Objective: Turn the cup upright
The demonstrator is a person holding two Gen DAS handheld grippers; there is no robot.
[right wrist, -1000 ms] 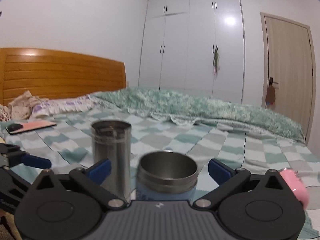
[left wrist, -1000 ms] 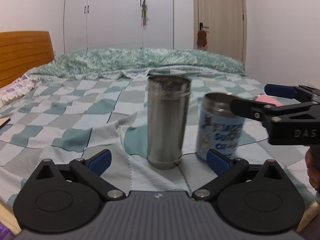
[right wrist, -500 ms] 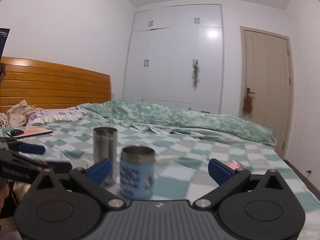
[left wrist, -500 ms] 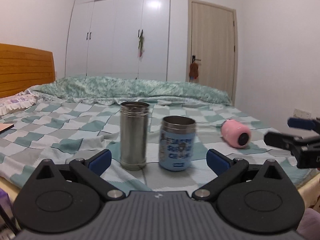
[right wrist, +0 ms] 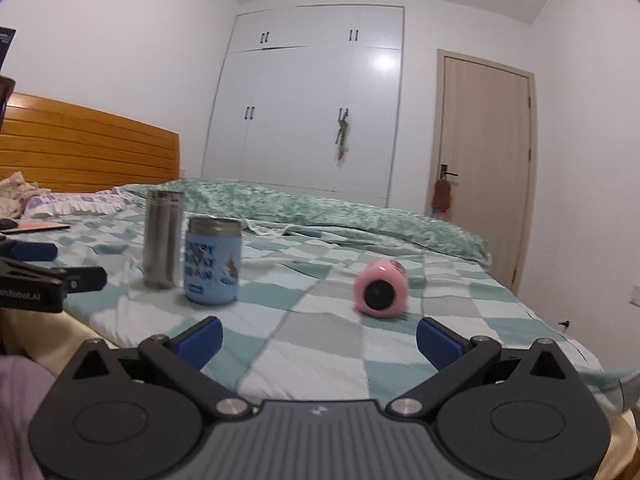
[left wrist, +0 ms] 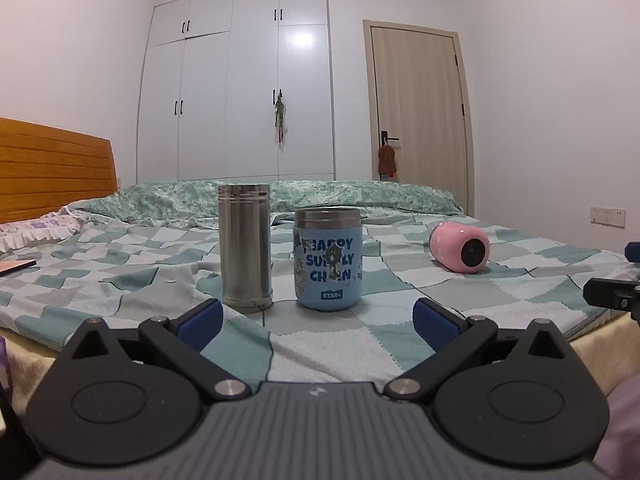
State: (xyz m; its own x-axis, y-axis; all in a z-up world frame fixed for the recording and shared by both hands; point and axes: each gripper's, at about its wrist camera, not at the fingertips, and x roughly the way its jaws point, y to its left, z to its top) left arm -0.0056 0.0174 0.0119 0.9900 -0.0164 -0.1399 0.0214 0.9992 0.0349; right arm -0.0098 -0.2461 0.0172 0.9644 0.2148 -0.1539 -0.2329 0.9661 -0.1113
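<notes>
A pink cup lies on its side on the checked bedspread, its dark mouth facing me; it also shows in the right wrist view. A tall steel cup and a blue printed cup stand upright side by side; both show in the right wrist view, the steel cup and the blue cup. My left gripper is open and empty, held back at the bed's near edge. My right gripper is open and empty, in front of the pink cup.
The bed has a wooden headboard on the left and a rumpled green quilt at the far side. A phone lies at the left. White wardrobes and a door stand behind.
Both grippers have pulled back from the two upright cups toward the bed's near edge. The right gripper has swung right and now faces the pink cup.
</notes>
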